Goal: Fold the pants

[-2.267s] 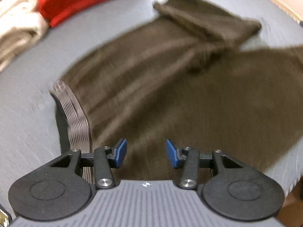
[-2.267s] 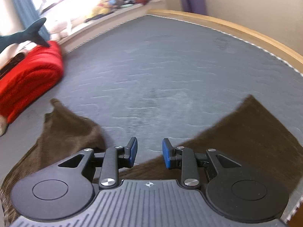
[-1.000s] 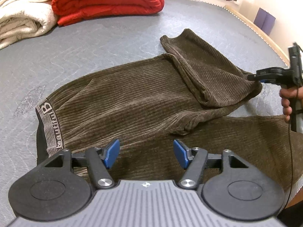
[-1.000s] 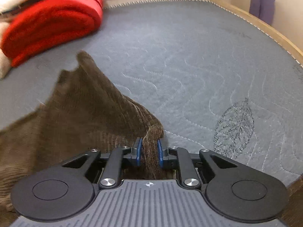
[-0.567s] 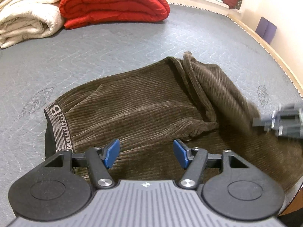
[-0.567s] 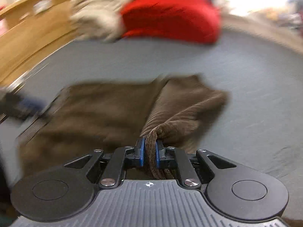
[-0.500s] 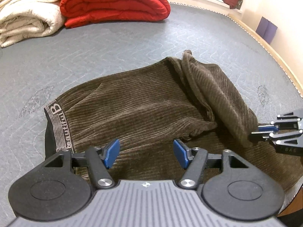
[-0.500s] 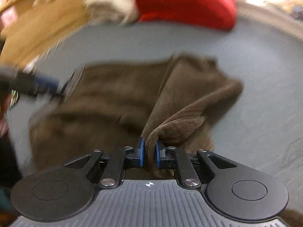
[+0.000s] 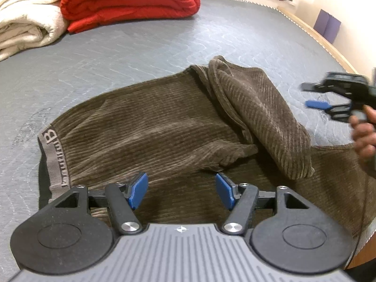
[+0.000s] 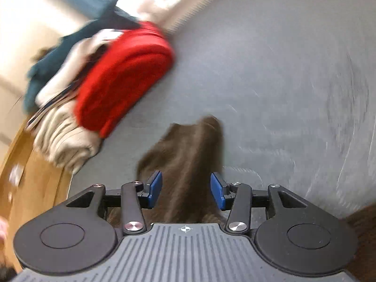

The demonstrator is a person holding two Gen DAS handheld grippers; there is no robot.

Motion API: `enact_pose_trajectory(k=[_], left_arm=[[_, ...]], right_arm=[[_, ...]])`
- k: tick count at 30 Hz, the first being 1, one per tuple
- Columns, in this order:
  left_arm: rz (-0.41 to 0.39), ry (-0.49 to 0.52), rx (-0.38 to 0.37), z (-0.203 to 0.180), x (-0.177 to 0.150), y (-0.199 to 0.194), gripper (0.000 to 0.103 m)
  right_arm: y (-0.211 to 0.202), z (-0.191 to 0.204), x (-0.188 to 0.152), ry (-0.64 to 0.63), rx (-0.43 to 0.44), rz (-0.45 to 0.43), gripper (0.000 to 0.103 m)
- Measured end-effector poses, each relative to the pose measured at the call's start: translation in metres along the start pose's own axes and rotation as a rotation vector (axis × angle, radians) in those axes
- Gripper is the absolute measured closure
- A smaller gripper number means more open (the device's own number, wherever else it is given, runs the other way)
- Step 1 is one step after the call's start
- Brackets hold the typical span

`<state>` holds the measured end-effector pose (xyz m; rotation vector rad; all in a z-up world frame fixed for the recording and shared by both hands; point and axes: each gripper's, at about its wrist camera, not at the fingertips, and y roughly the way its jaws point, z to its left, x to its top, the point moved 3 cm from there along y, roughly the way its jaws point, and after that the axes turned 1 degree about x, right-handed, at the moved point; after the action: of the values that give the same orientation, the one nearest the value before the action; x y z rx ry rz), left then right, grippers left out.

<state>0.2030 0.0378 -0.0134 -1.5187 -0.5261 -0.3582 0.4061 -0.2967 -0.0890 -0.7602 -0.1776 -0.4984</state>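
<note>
Pants (image 9: 164, 129) on bed, beneath spread left tongs (image 9: 182, 191), right tongs (image 10: 185, 189) opening

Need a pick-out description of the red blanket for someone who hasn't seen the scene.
Start at the grey quilted mattress with the brown corduroy pants spread across its near part. Look past the pants to the far edge, where folded bedding is piled. The red blanket is the thick folded roll there, right of the cream blanket; it is the only bright red thing in view.
</note>
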Motion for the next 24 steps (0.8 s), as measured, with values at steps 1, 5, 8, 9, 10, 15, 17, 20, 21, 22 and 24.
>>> enact_pose_trajectory(k=[1,5,8,9,10,15,17,20,21,22,24], left_arm=[[0.004,0.003,0.001,-0.003,0.000,0.002,0.034],[0.016,0.011,0.001,-0.010,0.000,0.010,0.033],[0.030,0.008,0.005,-0.009,0.001,0.016,0.033],[0.034,0.006,0.005,-0.009,0.001,0.018,0.033],[0.038,0.005,0.008,-0.007,0.001,0.020,0.033],[0.048,-0.010,0.013,0.000,0.004,0.024,0.032],[0.051,-0.013,0.010,0.002,0.004,0.025,0.032],[0.051,-0.017,0.009,0.005,0.006,0.024,0.032],[0.050,-0.020,0.007,0.006,0.006,0.023,0.032],[0.048,-0.022,0.008,0.007,0.007,0.023,0.032],[0.045,-0.028,0.007,0.008,0.008,0.021,0.032]], right_arm=[[0.012,-0.007,-0.002,0.034,-0.017,0.012,0.054],[0.051,-0.032,-0.008,0.199,-0.030,0.028,0.054],[0.080,-0.032,-0.014,0.246,-0.001,0.063,0.054],[0.087,-0.027,-0.015,0.237,0.014,0.059,0.054],[0.095,-0.021,-0.014,0.230,0.030,0.063,0.054],[0.123,0.008,-0.012,0.209,0.082,0.096,0.053],[0.128,0.015,-0.012,0.183,0.075,0.105,0.052],[0.129,0.025,-0.010,0.117,0.056,0.093,0.053],[0.128,0.028,-0.009,0.099,0.054,0.085,0.057],[0.126,0.031,-0.007,0.081,0.056,0.071,0.071],[0.118,0.041,-0.002,0.023,0.048,0.029,0.088]])
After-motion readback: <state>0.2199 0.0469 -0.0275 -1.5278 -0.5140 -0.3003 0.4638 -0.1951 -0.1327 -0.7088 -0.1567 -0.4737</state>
